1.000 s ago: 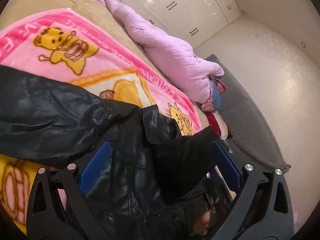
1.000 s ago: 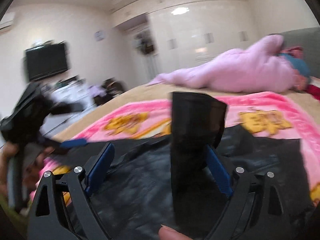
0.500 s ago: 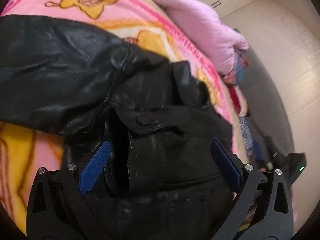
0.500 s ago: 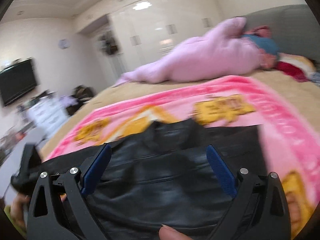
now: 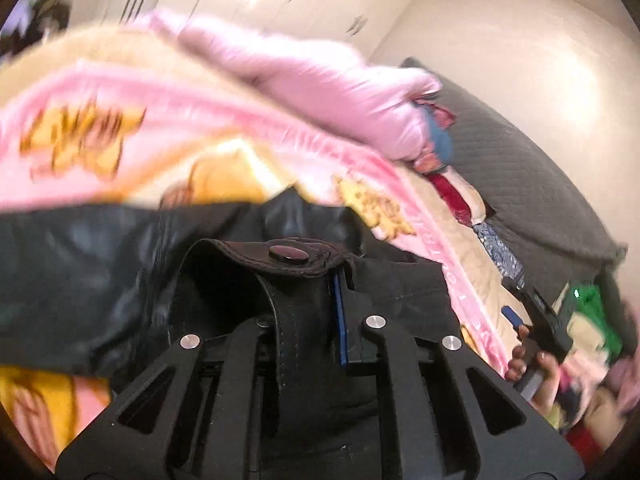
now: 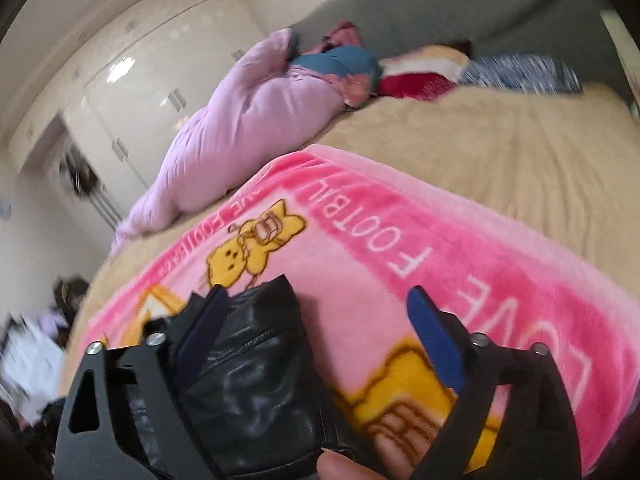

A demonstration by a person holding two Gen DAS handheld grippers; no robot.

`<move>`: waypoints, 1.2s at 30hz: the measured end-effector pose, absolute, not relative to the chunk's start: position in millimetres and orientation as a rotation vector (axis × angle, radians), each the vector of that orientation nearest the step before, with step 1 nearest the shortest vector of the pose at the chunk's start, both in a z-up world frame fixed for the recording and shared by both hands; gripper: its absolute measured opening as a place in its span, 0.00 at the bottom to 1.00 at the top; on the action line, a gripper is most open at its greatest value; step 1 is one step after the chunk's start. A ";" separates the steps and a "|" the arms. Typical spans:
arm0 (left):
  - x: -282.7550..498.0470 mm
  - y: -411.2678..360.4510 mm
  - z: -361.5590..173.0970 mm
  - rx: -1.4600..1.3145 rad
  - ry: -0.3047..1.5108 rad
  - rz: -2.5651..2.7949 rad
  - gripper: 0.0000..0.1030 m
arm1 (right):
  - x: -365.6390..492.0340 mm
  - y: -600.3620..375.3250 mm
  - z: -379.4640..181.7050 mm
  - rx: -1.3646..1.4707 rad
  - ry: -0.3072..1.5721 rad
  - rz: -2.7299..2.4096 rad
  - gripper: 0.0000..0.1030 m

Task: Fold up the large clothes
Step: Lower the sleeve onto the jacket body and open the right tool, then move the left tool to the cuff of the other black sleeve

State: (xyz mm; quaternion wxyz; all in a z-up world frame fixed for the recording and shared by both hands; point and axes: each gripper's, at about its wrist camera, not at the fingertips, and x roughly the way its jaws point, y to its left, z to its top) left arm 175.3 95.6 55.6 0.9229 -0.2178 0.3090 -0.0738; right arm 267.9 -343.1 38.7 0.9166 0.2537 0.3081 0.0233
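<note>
Black leather jacket (image 5: 100, 264) spread across the pink cartoon blanket (image 6: 400, 248) on the bed, long axis running left to right in the left wrist view, one sleeve trailing off toward the left edge. Left gripper (image 5: 304, 296) clamped tight on a snap-buttoned tab (image 5: 288, 254) of the jacket, leather strap pinched right between the narrowed fingers. Right gripper (image 6: 316, 320) spread wide, nothing pinched; a bunched fold of the same jacket sitting against its left finger (image 6: 204, 328), the other blue pad (image 6: 434, 344) hanging over bare blanket. So: garment lying low and to the left of the right tool, not centred in its gap. (Motion blur heavy in the left view, so finer seams hard to read.) Left hand clearly the nearer one, already on the cloth. Judging from that, next fold likely hinging on carrying the pinched tab across the jacket's length, with the right tool needing to shift left before closing on anything. Lilac duvet (image 6: 248, 120) and pillows (image 6: 420, 76) well apart, up near the headboard.
</note>
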 end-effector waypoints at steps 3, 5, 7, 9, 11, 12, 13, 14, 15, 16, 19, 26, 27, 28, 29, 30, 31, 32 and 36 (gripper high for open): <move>175.7 94.5 48.3 -0.380 0.661 -0.116 0.05 | 266.7 -339.4 39.4 0.513 0.630 0.065 0.82; 182.8 106.3 25.2 -0.428 0.722 -0.090 0.05 | 265.6 -327.3 43.1 0.458 0.630 0.085 0.77; 188.8 116.2 0.6 -0.449 0.772 -0.055 0.05 | 264.4 -312.6 46.9 0.407 0.634 0.125 0.70; 191.2 122.4 -22.4 -0.456 0.834 -0.023 0.06 | 263.8 -296.3 49.4 0.354 0.640 0.167 0.64; 190.3 126.6 -36.9 -0.473 0.868 -0.008 0.08 | 263.1 -278.2 50.8 0.292 0.645 0.213 0.61; 188.7 126.9 -40.0 -0.481 0.871 -0.007 0.10 | 263.2 -270.1 50.8 0.263 0.651 0.234 0.60; 185.5 128.0 -40.3 -0.488 0.871 -0.010 0.13 | 262.8 -259.2 49.6 0.222 0.660 0.254 0.60; 182.7 128.4 -38.6 -0.488 0.871 -0.009 0.18 | 262.6 -251.3 47.8 0.190 0.667 0.264 0.60; 179.4 129.0 -35.8 -0.489 0.869 -0.006 0.20 | 263.3 -241.3 44.5 0.147 0.681 0.275 0.60; 175.2 129.8 -30.0 -0.490 0.860 -0.004 0.24 | 263.4 -236.1 42.6 0.127 0.689 0.278 0.60; 161.3 128.7 -7.0 -0.466 0.806 0.008 0.26 | 269.0 -219.2 26.6 0.054 0.759 0.279 0.60; 156.6 104.0 30.6 -0.425 0.723 -0.059 0.48 | 295.1 -220.4 -27.9 0.058 0.998 0.215 0.59; 160.9 97.8 29.1 -0.406 0.730 -0.062 0.50 | 294.4 -219.0 -27.1 0.054 0.997 0.213 0.59; 168.4 89.9 23.7 -0.373 0.752 -0.052 0.51 | 293.7 -218.3 -26.7 0.050 0.995 0.212 0.60; 174.4 86.2 17.1 -0.363 0.772 -0.047 0.52 | 293.5 -218.1 -26.8 0.047 0.994 0.210 0.60; 182.5 83.9 5.9 -0.368 0.804 -0.042 0.52 | 292.6 -218.0 -26.9 0.048 0.993 0.209 0.60; 185.1 84.0 -3.5 -0.372 0.826 -0.035 0.55 | 292.0 -218.5 -27.2 0.051 0.994 0.211 0.60; 190.2 83.4 -14.8 -0.371 0.853 -0.036 0.55 | 291.3 -218.9 -26.6 0.055 0.994 0.213 0.60; 195.3 92.0 -52.0 -0.448 0.892 -0.071 0.55 | 292.3 -223.8 -24.8 0.104 0.999 0.222 0.60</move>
